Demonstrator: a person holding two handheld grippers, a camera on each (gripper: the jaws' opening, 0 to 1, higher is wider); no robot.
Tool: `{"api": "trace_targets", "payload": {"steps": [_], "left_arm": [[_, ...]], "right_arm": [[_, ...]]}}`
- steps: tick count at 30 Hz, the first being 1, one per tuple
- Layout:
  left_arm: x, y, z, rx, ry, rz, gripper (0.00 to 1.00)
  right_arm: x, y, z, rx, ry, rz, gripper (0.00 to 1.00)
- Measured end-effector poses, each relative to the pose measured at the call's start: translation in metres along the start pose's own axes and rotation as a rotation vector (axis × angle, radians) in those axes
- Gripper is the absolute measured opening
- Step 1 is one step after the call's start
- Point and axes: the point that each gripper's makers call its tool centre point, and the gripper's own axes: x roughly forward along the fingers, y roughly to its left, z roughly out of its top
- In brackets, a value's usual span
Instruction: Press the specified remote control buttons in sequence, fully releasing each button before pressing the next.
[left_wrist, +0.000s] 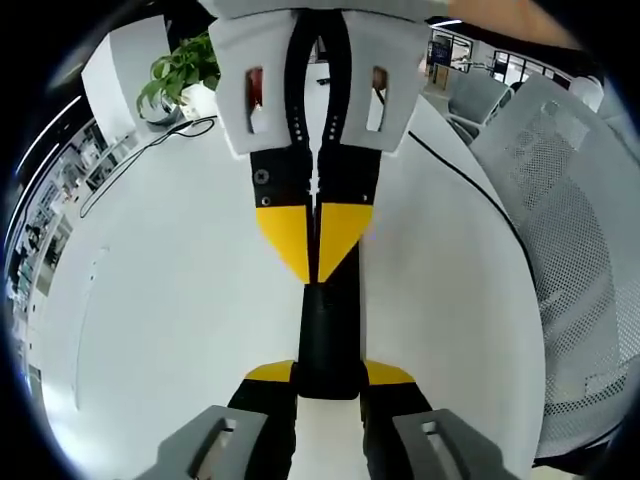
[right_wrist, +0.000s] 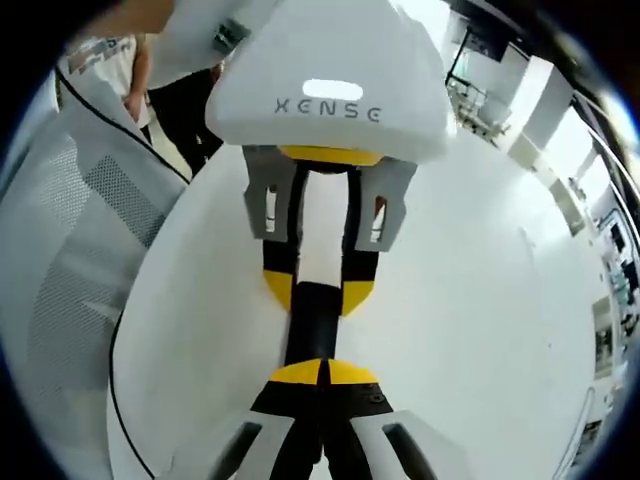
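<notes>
Squarely opposed over the white table — left gripper clamps the remote, right gripper jaws together.

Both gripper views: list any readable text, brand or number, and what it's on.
"XENSE": grey raised lettering on the white housing of the left gripper, seen in the right gripper view.
Remote control: dark body clamped between the left gripper's jaws; no button labels legible in either view.
Right gripper: no markings readable.
Background wall panels at the edges: too small and blurred to read.
</notes>
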Motion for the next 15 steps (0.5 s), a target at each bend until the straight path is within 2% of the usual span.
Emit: {"api": "trace_targets", "payload": {"steps": [15], "left_arm": [[0.0007, -0.0011, 0.0006, -0.003, -0.003, -0.003, 0.23]], "right_arm": [[0.002, -0.0025, 0.0048, 0.007, 0.005, 0.007, 0.0]]}}
